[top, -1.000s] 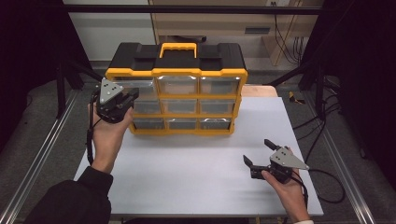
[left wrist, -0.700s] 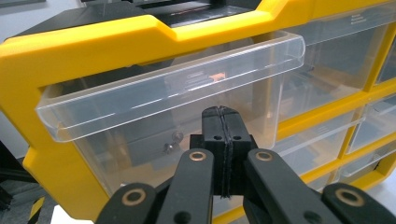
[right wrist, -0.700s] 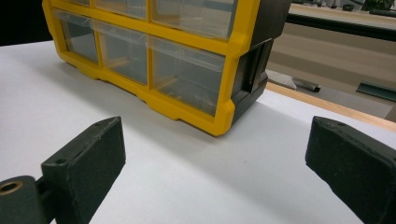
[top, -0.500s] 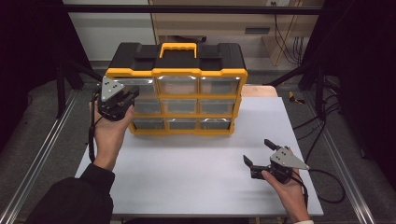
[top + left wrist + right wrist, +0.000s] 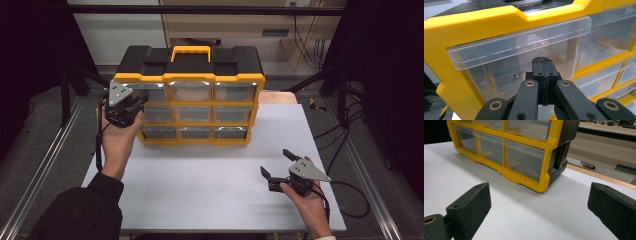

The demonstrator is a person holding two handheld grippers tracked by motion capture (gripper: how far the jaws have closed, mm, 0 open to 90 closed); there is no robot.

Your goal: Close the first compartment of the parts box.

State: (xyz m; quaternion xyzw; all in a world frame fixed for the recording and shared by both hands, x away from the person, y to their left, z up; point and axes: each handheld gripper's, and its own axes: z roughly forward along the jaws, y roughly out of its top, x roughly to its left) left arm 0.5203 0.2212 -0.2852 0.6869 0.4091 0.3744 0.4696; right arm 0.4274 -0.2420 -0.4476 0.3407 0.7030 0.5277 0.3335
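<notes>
In the high view, a yellow and black drawer organizer [image 5: 190, 95] with clear drawers and a yellow carry handle [image 5: 190, 51] stands upright at the far middle of the white desk [image 5: 210, 195]. The left tongs [image 5: 140, 99] are held up against the organizer's left front, at the top-left drawer [image 5: 152, 93], while the right tongs [image 5: 276, 162] rest low over the desk's near right part, well apart from the organizer, with their jaws spread. In the left gripper view, the left tongs [image 5: 543, 61] are pressed together with nothing between them, their tips right at the clear front of the top-left drawer [image 5: 506, 62], just under its clear pull lip [image 5: 524, 42]; a small screw [image 5: 517, 76] lies inside the drawer. In the right gripper view, the right tongs [image 5: 539, 205] stand wide open over the bare desk [image 5: 506, 220], pinching nothing, and the organizer [image 5: 524, 152] sits beyond them, its lower right corner nearest.
</notes>
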